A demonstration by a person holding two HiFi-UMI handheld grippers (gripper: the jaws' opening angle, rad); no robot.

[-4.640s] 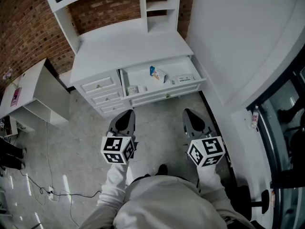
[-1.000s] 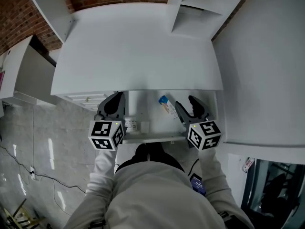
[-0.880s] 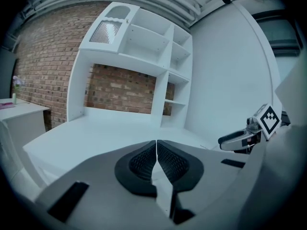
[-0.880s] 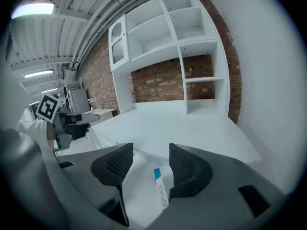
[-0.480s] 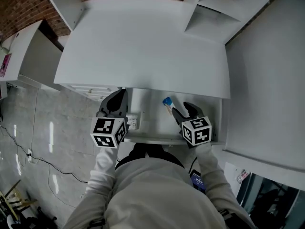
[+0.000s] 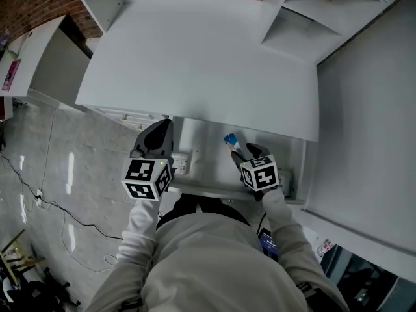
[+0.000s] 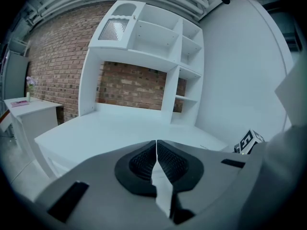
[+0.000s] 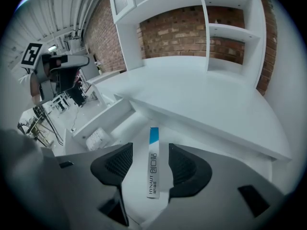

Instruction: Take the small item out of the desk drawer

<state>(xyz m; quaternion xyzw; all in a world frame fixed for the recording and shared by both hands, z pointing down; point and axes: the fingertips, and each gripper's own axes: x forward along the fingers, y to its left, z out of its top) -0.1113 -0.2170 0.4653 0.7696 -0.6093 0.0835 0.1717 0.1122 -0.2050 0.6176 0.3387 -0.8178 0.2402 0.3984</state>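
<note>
Below the white desk top (image 6: 208,64) the drawer (image 6: 201,163) stands pulled out. A narrow white box with a blue end (image 6: 229,140) stands on edge inside it. My right gripper (image 6: 242,150) is lowered over that box. In the right gripper view the box (image 8: 152,169) runs lengthwise between the two jaws of my right gripper (image 8: 150,152), which is open, with a gap showing on either side. My left gripper (image 6: 164,126) hovers at the drawer's left end, shut and holding nothing; in its own view the left gripper (image 7: 157,147) has its pads pressed together.
A small white packet (image 6: 180,166) lies at the drawer's left, also seen as the packet (image 8: 98,138) from the right gripper. Another small item (image 6: 284,182) sits at the drawer's right end. Side drawers (image 6: 123,116) are on the left, a white wall (image 6: 364,109) on the right.
The right gripper has moved left and down into the drawer until its jaws straddle the blue-ended box. The left gripper has hardly moved.
</note>
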